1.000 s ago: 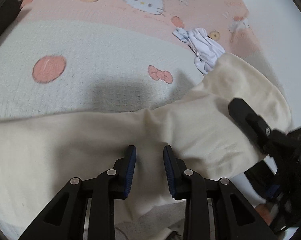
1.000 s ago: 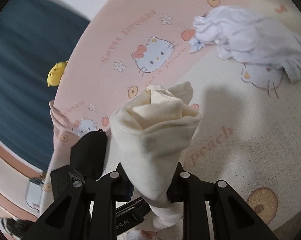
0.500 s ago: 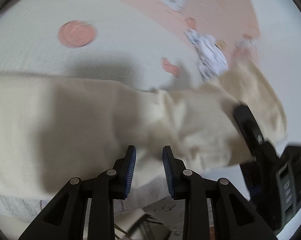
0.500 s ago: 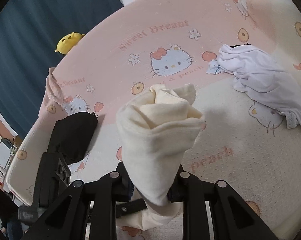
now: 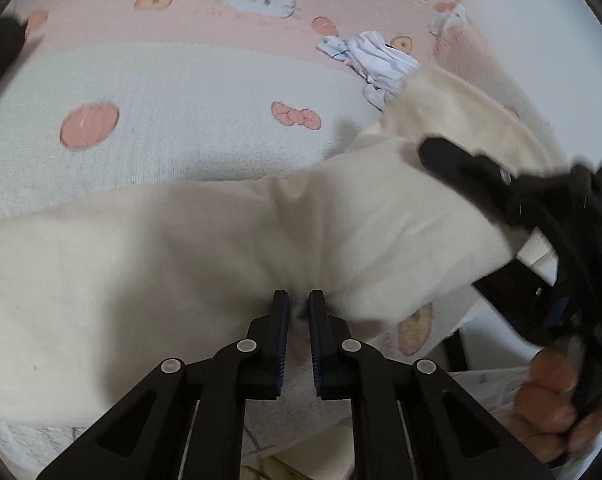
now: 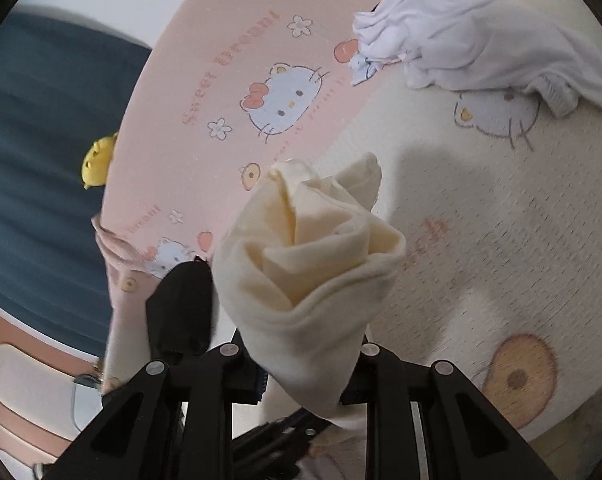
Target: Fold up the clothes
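Note:
A cream garment (image 5: 181, 264) lies spread across the bed in the left wrist view. My left gripper (image 5: 299, 308) is shut on a fold at its near edge. The right gripper (image 5: 497, 184) reaches in from the right and holds the garment's far end lifted off the sheet; a hand (image 5: 549, 404) grips its handle. In the right wrist view that end of the cream garment (image 6: 309, 248) stands up in a bunched cone, with my right gripper (image 6: 309, 368) shut on it and its fingertips hidden by the cloth.
A crumpled white garment (image 6: 461, 40) lies farther back on the pink-and-white cartoon bedsheet (image 6: 501, 220), also seen as the white garment (image 5: 381, 60). A black item (image 6: 181, 308) and a yellow plush toy (image 6: 99, 160) sit near the bed's left edge, by a blue curtain (image 6: 41, 160).
My left gripper's fingers have drawn together on the cream garment's near edge. The right gripper has kept its bunched end and swung a little, still raised.

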Available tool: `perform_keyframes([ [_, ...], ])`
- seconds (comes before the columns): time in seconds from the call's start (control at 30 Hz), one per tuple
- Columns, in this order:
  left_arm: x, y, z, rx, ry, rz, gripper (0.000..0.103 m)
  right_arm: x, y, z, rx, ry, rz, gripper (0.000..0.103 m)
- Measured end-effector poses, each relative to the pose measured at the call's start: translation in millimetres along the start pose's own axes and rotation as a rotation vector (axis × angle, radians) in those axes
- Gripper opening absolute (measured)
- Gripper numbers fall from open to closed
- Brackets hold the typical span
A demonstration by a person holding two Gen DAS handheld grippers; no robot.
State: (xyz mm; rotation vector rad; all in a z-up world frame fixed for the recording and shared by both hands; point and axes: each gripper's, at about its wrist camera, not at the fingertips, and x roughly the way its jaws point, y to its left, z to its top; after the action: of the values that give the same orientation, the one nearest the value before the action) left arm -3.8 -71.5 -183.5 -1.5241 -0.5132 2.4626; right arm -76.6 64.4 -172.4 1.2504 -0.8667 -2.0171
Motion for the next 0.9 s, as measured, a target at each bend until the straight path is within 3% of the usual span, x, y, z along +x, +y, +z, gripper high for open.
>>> perform_keyframes([
  [0.1,-1.1,-2.5,-3.9,0.011,-0.017,0.013,0.008,3.4,14.6,-2.9,-0.072,0.018,-0.009,0.023],
  [0.17,-3.9,4.4,-4.0,-0.039,-0.028,-0.016,0.009,4.8,32.7,-6.8,-0.172,0.009,-0.048,0.023],
  [0.3,-8.0,13.5,1.0,-0.131,0.007,-0.022,0.01,8.9,67.4,-19.0,-0.389,-0.03,-0.223,0.023],
  [0.4,-16.6,21.5,8.2,-0.213,0.041,-0.025,0.01,8.7,70.7,-18.3,-0.392,-0.029,-0.22,0.023],
  [0.5,-31.5,39.7,11.0,-0.298,0.005,-0.116,0.013,6.6,69.9,-18.7,-0.381,-0.034,-0.206,0.023],
  [0.53,-36.4,46.3,11.7,-0.326,-0.008,-0.143,0.025,6.1,70.0,-19.5,-0.383,-0.037,-0.203,0.023],
  [0.57,-40.8,57.5,11.1,-0.378,-0.024,-0.172,0.054,5.6,70.2,-20.3,-0.385,-0.039,-0.2,0.023],
  [0.63,-48.9,79.4,9.1,-0.483,-0.058,-0.211,0.087,4.5,70.5,-21.9,-0.39,-0.043,-0.194,0.023],
  [0.77,-59.5,117.6,4.9,-0.647,-0.089,-0.246,0.087,3.1,76.6,-28.7,-0.438,-0.06,-0.21,0.023],
  [0.9,-72.3,128.9,7.6,-0.663,-0.09,-0.281,0.087,9.0,102.1,-47.7,-0.615,-0.088,-0.307,0.023],
])
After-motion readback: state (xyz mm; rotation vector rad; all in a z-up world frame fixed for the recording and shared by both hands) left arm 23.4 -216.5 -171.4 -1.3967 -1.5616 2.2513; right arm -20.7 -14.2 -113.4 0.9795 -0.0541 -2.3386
